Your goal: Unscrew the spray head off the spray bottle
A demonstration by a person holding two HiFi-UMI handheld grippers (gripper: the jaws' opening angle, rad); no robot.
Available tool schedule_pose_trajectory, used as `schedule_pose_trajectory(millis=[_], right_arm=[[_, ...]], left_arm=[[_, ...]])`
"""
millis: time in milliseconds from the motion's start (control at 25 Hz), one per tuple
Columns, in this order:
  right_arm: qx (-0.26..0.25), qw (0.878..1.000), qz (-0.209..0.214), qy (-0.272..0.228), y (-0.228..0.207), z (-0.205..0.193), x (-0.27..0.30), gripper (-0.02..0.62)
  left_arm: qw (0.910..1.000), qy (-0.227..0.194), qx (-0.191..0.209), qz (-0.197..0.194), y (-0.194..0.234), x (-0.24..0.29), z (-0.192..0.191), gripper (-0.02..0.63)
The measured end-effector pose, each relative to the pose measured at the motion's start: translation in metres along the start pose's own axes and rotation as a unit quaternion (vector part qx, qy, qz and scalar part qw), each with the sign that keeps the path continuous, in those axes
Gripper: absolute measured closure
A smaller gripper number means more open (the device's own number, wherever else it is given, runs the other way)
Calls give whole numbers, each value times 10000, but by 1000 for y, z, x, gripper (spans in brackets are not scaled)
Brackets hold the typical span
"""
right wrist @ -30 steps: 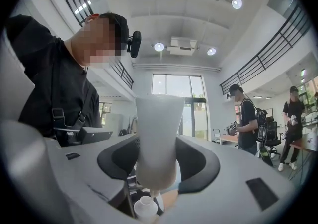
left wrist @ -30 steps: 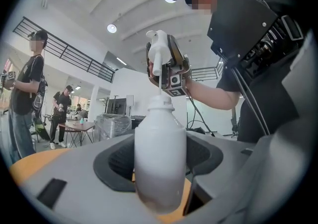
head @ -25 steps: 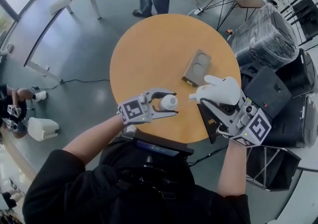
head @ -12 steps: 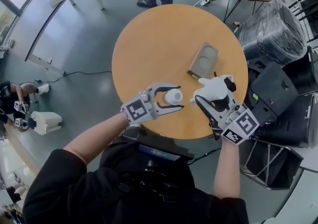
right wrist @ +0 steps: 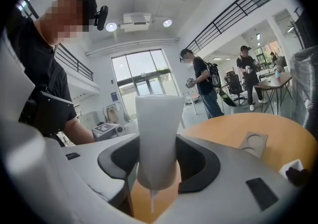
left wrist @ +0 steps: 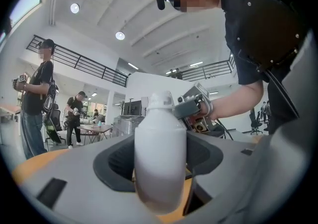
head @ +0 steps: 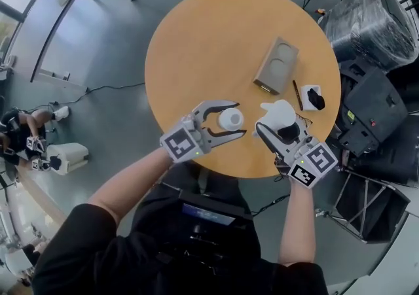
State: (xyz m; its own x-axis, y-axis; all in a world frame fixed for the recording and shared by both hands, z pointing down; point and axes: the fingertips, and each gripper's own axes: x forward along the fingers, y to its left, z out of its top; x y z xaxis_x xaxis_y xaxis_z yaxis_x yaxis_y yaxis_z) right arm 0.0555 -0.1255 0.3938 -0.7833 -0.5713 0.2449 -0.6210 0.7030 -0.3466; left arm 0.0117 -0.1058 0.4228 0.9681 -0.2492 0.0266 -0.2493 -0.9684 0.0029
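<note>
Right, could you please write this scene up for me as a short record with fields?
Table: round orange-brown wooden tabletop
Left gripper: fingers closed on upright white plastic spray bottle, nothing on its neck
Right gripper: fingers closed on white plastic spray head, thin dip tube hanging below it
Head and bottle: apart, head already off
Also on table: grey-brown two-hole cardboard cup holder; small white box
</note>
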Motion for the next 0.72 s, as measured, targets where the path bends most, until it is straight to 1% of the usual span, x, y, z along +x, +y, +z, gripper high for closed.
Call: schedule_pose_trajectory(millis=[160,320,560,720], right_arm=[[208,9997,-60,145,-33,-39,13,367],[499,9981,-156,315,-61,-83,22,367],[798,9951,-218,538,-104,-154,45,367],[952,9931,-248,645,-125,-196,52,367]], left_arm=[[10000,6,-13,25,12,16,-33,301],[9999,154,0,51,16,29,-72,301],[9995,134,10,279,31,42,-136,301],[9992,74,-217,341,36,52,-178,301]])
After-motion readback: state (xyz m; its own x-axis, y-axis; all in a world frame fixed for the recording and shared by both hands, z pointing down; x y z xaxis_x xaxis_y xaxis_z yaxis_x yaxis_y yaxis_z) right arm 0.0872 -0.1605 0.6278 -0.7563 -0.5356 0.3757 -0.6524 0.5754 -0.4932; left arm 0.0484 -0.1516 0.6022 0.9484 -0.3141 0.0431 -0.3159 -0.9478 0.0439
